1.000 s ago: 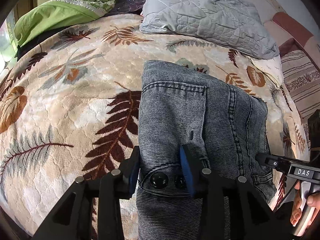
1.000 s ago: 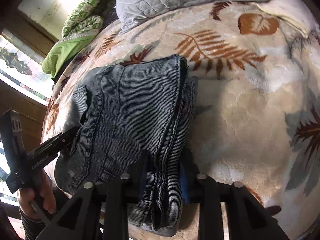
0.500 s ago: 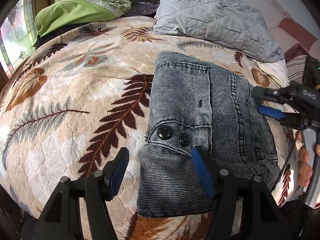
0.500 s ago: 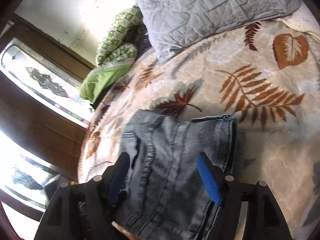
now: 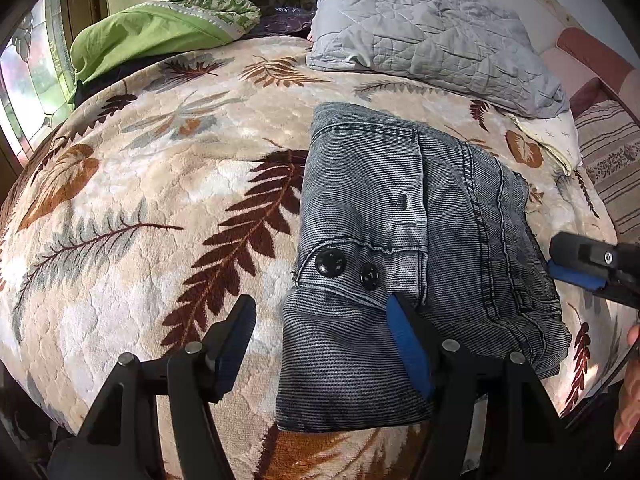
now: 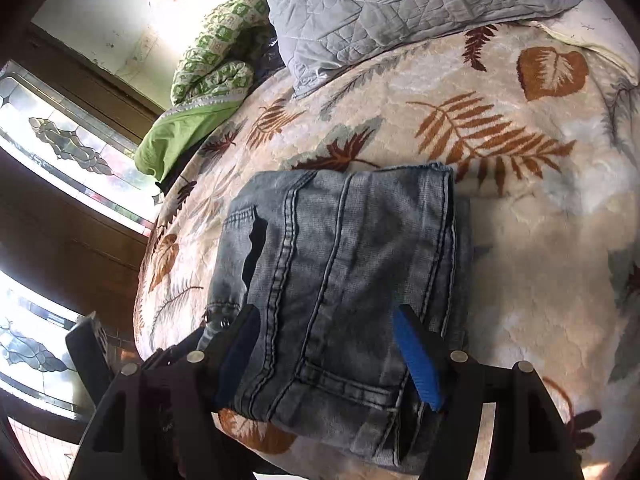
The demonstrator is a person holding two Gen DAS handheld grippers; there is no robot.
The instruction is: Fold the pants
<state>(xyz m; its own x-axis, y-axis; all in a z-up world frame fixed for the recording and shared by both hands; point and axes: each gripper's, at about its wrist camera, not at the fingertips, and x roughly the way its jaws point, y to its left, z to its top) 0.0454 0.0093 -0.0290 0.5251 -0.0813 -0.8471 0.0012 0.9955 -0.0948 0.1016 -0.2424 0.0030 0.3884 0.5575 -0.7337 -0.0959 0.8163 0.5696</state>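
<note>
Both tongs stand wide apart, gripping nothing. The left tongs [image 5: 320, 344] straddle the folded jeans' [image 5: 404, 248] near left corner; a second ago they pinched that denim. The right tongs [image 6: 326, 344], which also let go, hang over the jeans' near edge. The jeans lie on the leaf-patterned blanket [image 5: 140, 200]; under-layers are hidden.

- Bed under cream plush blanket with leaf print [image 5: 168, 184].
- Folded grey-blue denim pants [image 5: 384, 232] lie flat on it.
- Grey quilted pillow [image 5: 420, 28] and green bedding [image 5: 160, 28] at far edge.
</note>
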